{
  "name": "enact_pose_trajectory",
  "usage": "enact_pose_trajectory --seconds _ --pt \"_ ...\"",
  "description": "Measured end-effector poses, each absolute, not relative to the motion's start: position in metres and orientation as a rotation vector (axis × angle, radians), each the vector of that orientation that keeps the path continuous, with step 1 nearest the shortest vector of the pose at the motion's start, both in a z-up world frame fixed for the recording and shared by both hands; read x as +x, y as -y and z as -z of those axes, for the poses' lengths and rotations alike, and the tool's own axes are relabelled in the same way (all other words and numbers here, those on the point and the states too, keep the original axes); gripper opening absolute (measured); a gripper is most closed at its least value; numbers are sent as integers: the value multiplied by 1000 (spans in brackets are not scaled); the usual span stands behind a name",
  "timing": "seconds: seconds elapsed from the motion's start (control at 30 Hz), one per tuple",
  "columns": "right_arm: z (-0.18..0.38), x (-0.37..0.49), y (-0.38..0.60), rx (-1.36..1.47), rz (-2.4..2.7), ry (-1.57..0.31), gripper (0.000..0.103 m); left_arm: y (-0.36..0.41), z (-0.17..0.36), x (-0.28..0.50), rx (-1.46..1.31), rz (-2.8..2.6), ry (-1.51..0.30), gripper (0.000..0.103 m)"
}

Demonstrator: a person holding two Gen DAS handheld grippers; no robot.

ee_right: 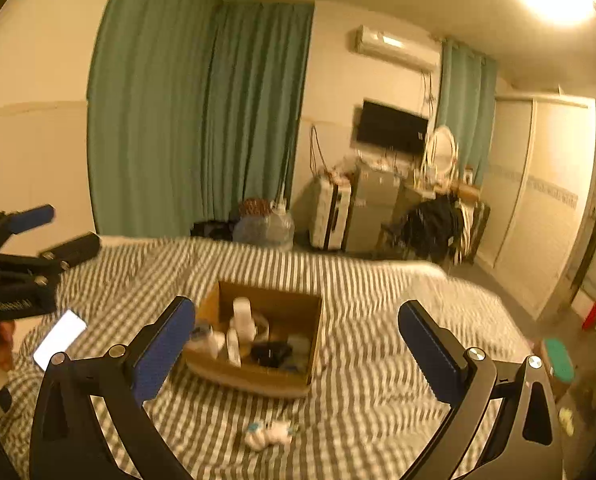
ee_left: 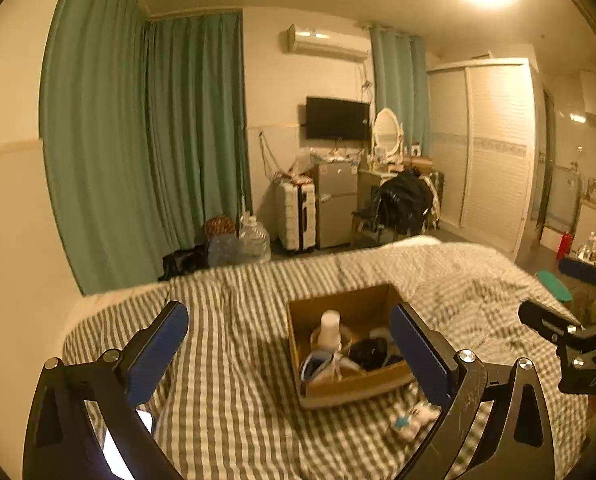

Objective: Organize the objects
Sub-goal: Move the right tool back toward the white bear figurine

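An open cardboard box (ee_left: 378, 300) sits on the striped bed; it also shows in the right wrist view (ee_right: 293, 304). It holds a white bottle (ee_left: 330, 328), a dark pouch (ee_left: 369, 352) and other small items. A small white and blue packet (ee_left: 412, 424) lies on the bed in front of the box, also in the right wrist view (ee_right: 267, 434). My left gripper (ee_left: 293, 344) is open and empty, held above the bed near the box. My right gripper (ee_right: 298, 344) is open and empty, above the packet.
A lit phone (ee_right: 59, 338) lies on the bed at the left. Green curtains (ee_left: 137, 140), a suitcase (ee_left: 295, 216), a small fridge (ee_left: 336, 204), a chair with dark clothes (ee_left: 402, 200) and a wardrobe (ee_left: 494, 152) stand beyond the bed.
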State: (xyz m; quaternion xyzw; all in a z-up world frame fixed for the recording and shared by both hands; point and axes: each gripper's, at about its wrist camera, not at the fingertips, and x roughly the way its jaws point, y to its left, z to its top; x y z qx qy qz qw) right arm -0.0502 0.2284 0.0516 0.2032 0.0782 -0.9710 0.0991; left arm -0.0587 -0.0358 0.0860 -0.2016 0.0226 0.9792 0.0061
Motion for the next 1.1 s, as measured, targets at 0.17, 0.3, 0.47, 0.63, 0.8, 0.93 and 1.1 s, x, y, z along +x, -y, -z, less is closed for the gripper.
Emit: enact_pose_trajectory --seconds 0.17,0.3,0.47,0.63,0.8,0.93,1.1 --pt "20 -62 -235 770 2855 -196 102 35 -32 -68 -782 -3051 -57 103" --pt "73 -80 -237 941 2805 -168 102 33 18 -82 -930 -3018 -20 103" --pt "126 -101 -234 1085 2762 -190 102 21 62 -95 -1046 -2981 -71 103" --pt "159 -121 -226 1227 2666 -244 102 12 100 -105 -1145 -2948 -184 103" --pt "176 -137 -207 1314 2577 -339 102 14 126 -114 -1245 -2902 -245 103" --pt "197 -154 -196 1403 2506 -365 101 18 136 -120 -1313 -2863 -239 103" --pt "214 -172 -191 1512 2465 -381 101 24 143 -125 -1370 -2838 -197 103"
